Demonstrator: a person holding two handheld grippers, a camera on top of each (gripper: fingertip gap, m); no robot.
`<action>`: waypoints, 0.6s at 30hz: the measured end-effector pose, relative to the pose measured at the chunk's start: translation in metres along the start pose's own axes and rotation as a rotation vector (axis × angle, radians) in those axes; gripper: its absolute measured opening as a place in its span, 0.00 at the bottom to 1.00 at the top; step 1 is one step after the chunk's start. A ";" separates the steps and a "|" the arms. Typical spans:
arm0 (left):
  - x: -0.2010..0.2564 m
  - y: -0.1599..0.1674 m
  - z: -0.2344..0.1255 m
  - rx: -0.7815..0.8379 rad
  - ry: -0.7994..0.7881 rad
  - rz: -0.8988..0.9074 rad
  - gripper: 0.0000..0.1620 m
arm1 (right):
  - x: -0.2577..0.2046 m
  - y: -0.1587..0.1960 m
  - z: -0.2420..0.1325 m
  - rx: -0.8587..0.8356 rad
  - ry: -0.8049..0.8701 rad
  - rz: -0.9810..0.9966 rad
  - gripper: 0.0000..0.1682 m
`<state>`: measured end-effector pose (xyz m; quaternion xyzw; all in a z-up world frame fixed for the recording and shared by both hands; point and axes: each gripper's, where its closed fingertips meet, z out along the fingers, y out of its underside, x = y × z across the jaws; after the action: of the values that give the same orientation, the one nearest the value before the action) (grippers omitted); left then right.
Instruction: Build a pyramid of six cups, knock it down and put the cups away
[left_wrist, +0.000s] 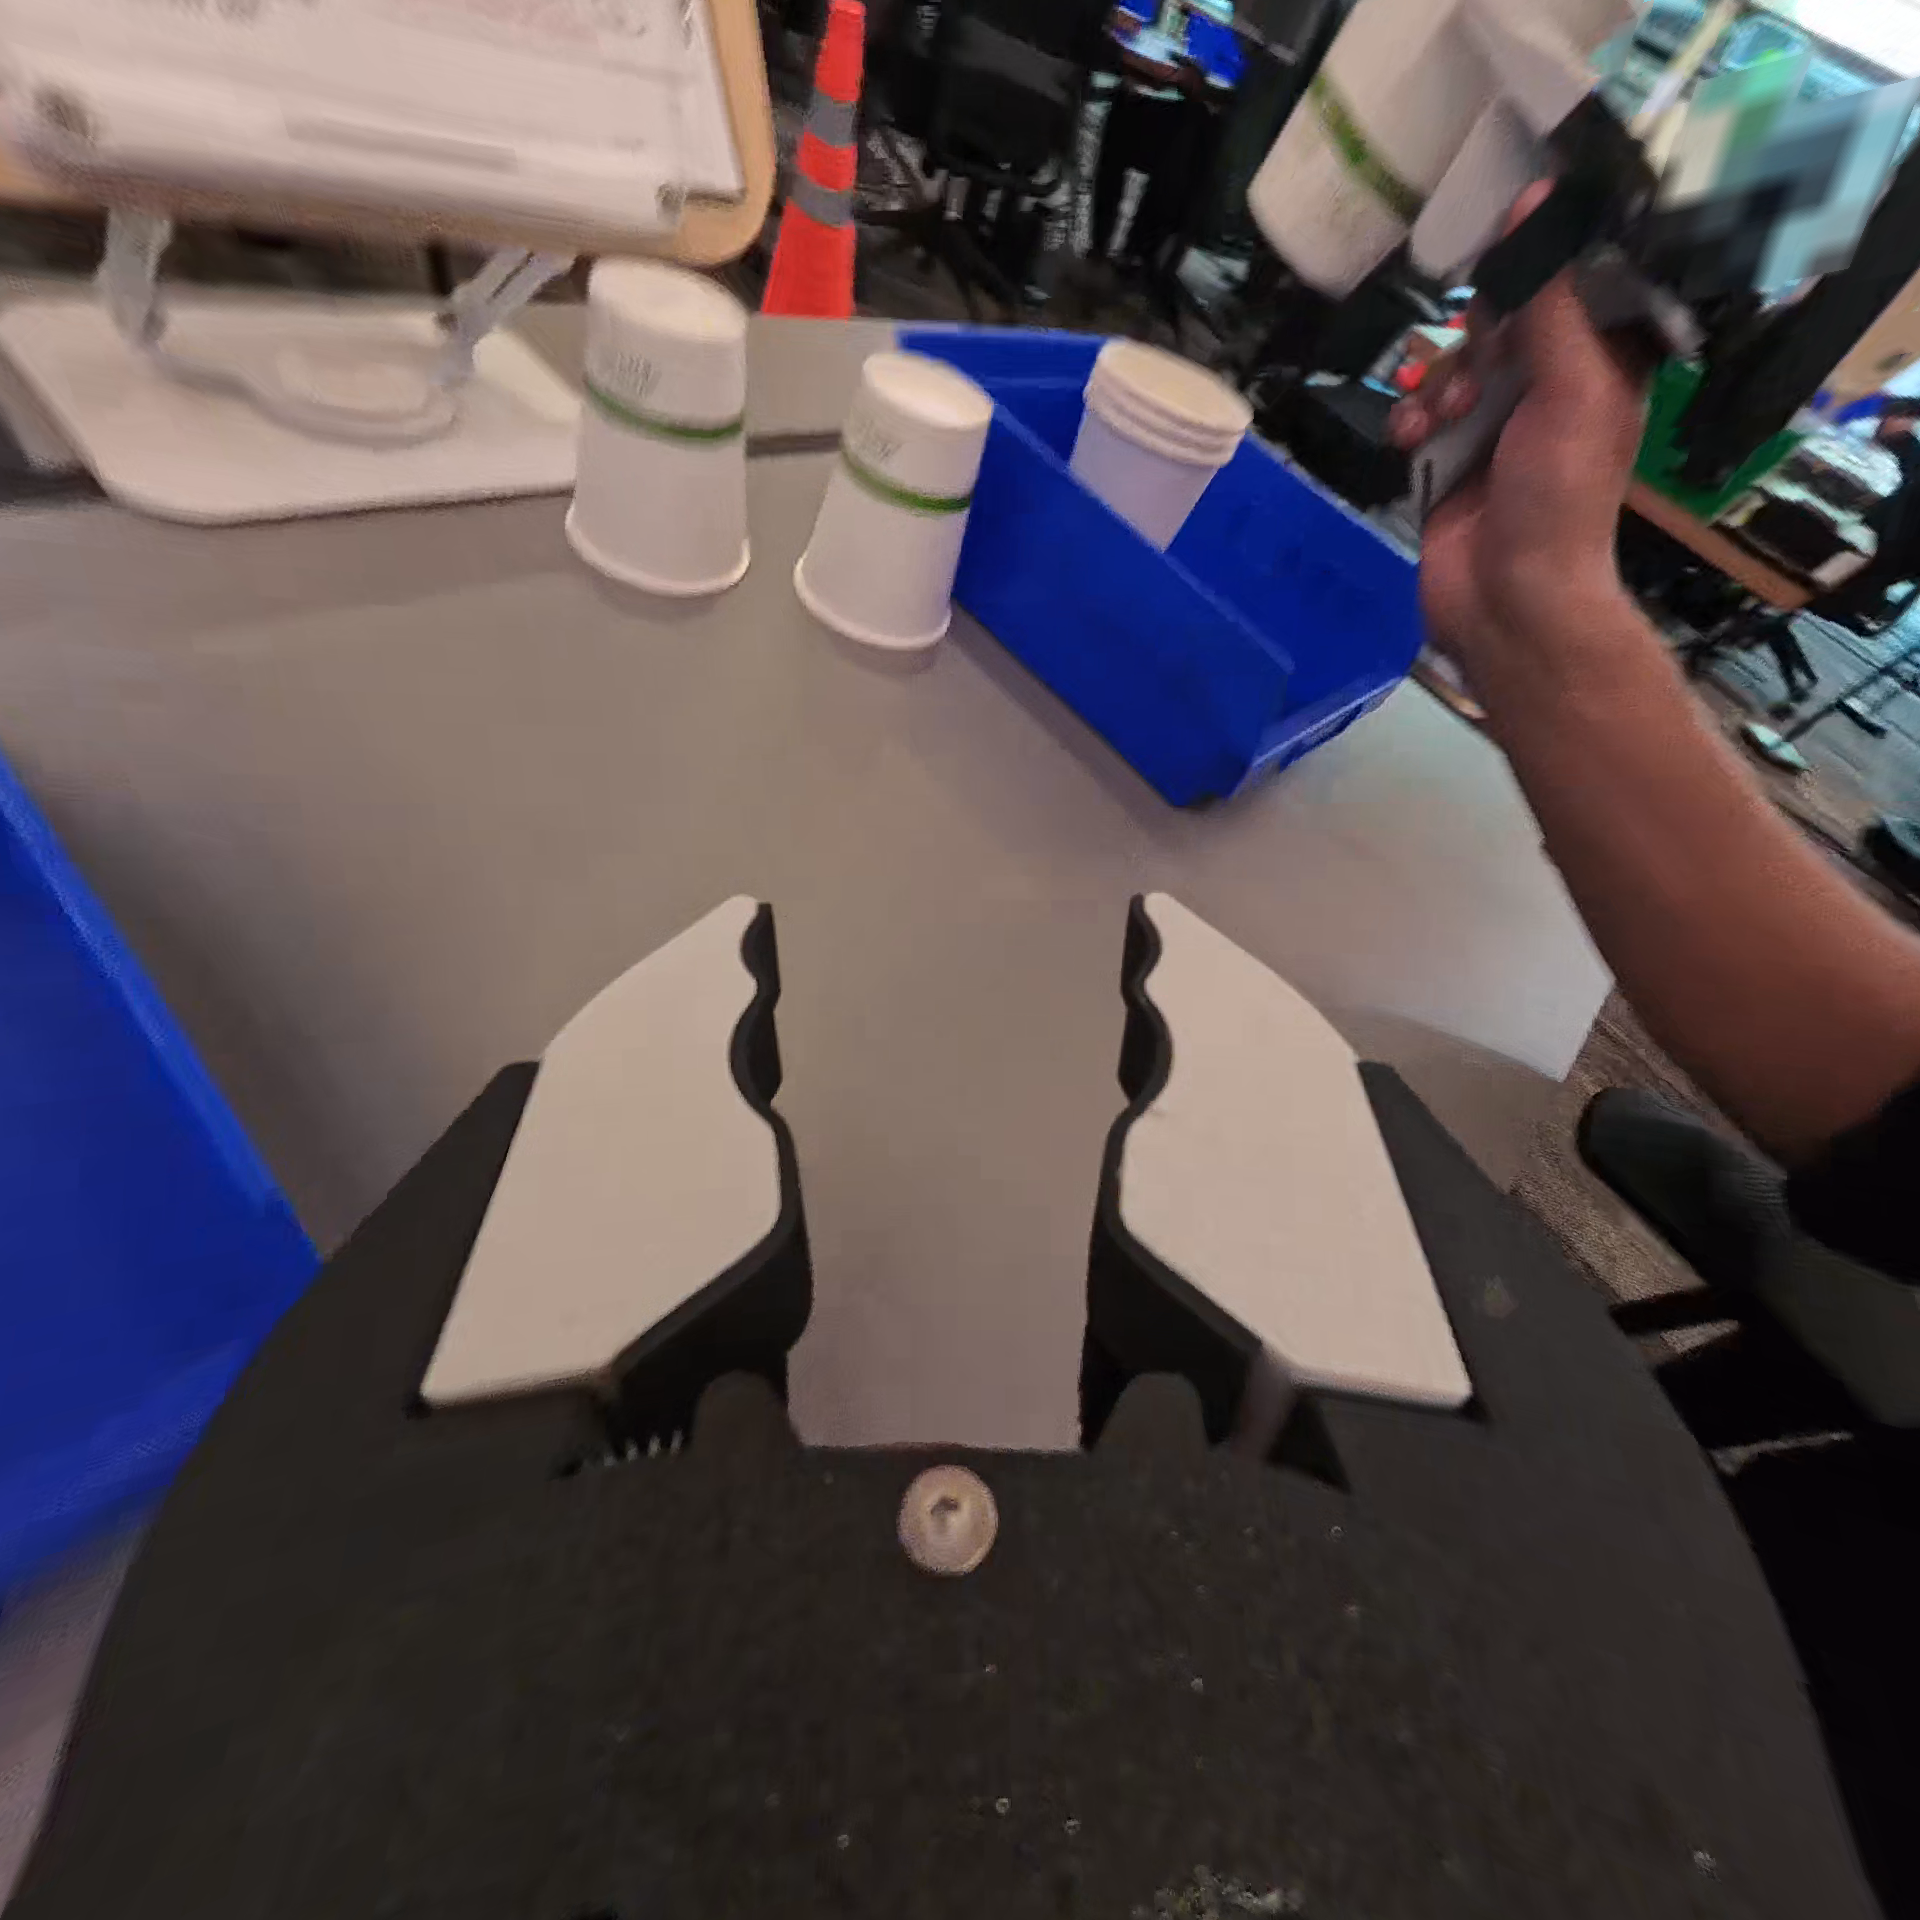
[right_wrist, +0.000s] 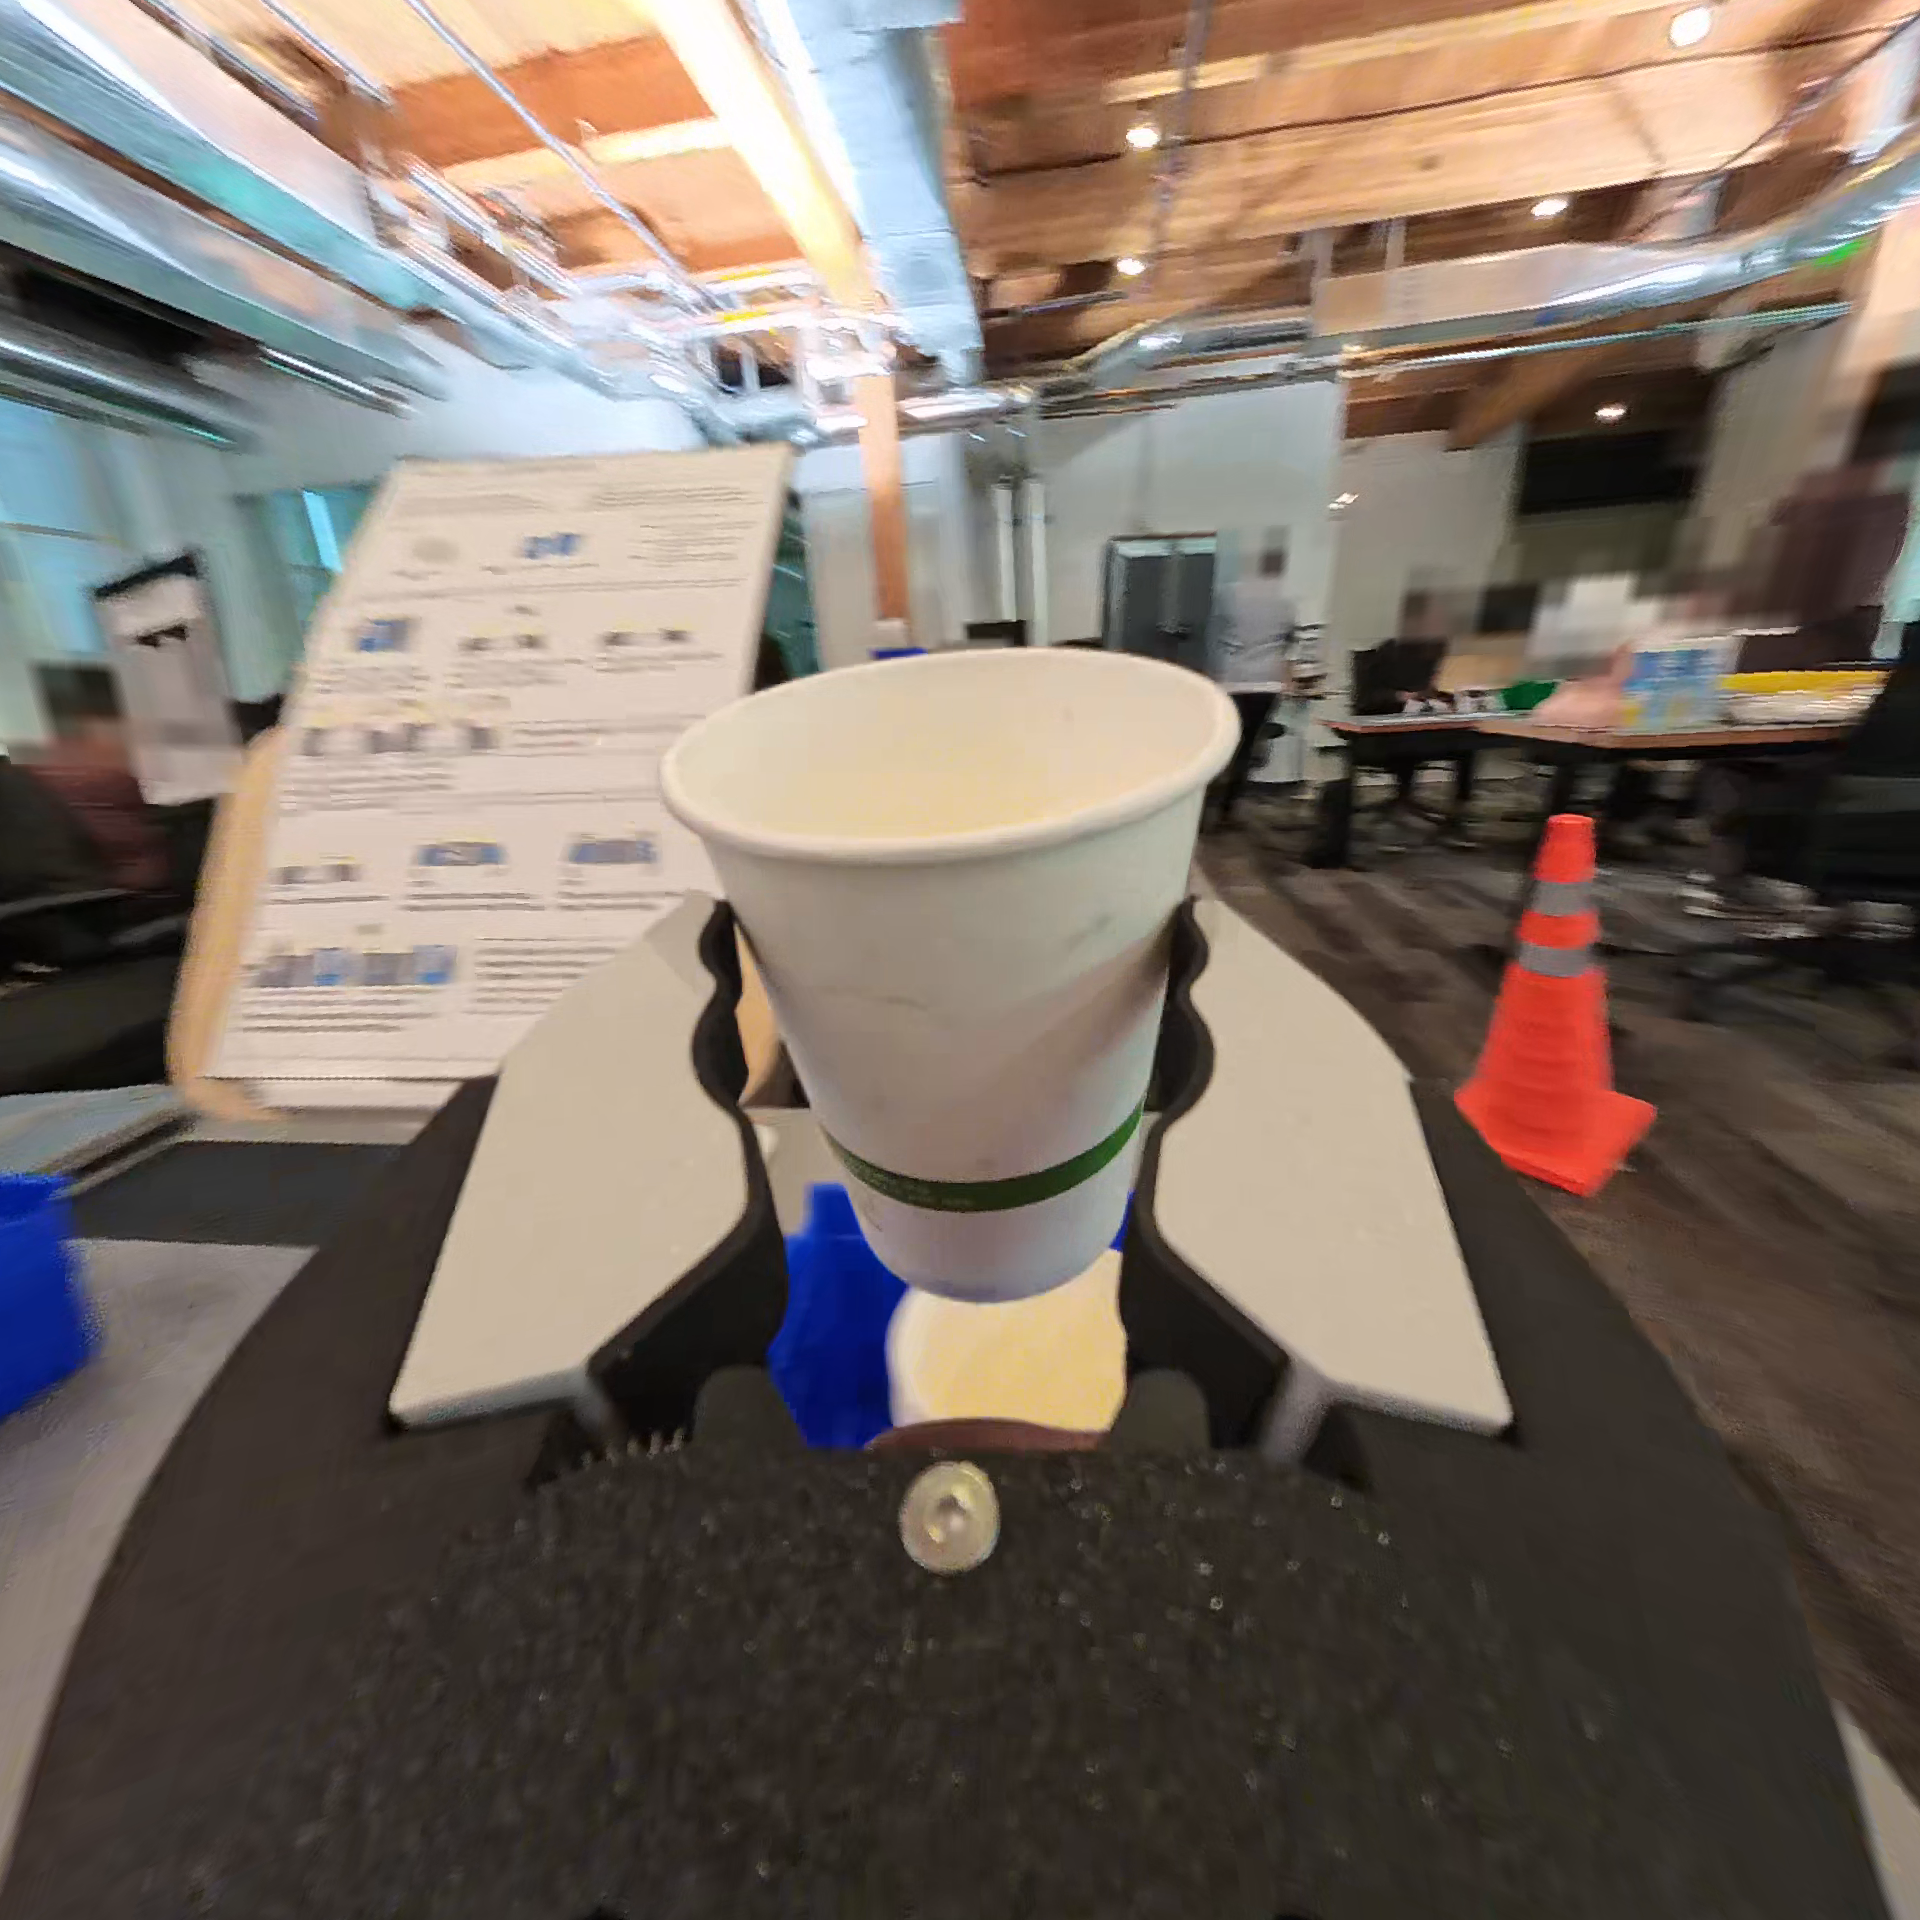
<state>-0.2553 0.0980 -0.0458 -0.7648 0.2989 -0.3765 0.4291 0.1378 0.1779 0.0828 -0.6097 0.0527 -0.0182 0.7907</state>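
My left gripper (left_wrist: 948, 914) is open and empty, low over the grey table (left_wrist: 520, 779). Two white paper cups with a green band stand upside down ahead, one on the left (left_wrist: 657, 436) and one on the right (left_wrist: 894, 499), beside a blue bin (left_wrist: 1195, 644). A stack of upright cups (left_wrist: 1158, 436) sits in that bin. My right gripper (right_wrist: 951, 925) is shut on a white cup (right_wrist: 956, 987), mouth up, held high above the bin (right_wrist: 831, 1330) and the stack's open mouth (right_wrist: 1008, 1361). The held cup also shows at the top right of the left wrist view (left_wrist: 1340, 177).
An instruction board on a white stand (left_wrist: 364, 104) (right_wrist: 499, 748) stands at the table's back left. A second blue bin (left_wrist: 104, 1195) is close on my left. A person's hand and arm (left_wrist: 1621, 810) reach in from the right. An orange cone (right_wrist: 1548, 1008) stands on the floor beyond the table.
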 end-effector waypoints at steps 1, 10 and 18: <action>0.001 0.020 -0.001 -0.009 -0.020 -0.010 0.39 | 0.013 0.009 0.005 -0.024 0.031 -0.021 0.47; 0.018 0.093 -0.011 -0.062 -0.061 0.069 0.37 | 0.034 0.097 0.031 -0.306 0.040 -0.075 0.47; 0.018 0.098 -0.011 -0.090 -0.030 0.054 0.37 | 0.032 0.137 0.029 -0.503 -0.010 0.055 0.47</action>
<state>-0.2681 0.0350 -0.1230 -0.7804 0.3296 -0.3396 0.4087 0.1683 0.2378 -0.0439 -0.7857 0.0683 0.0199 0.6144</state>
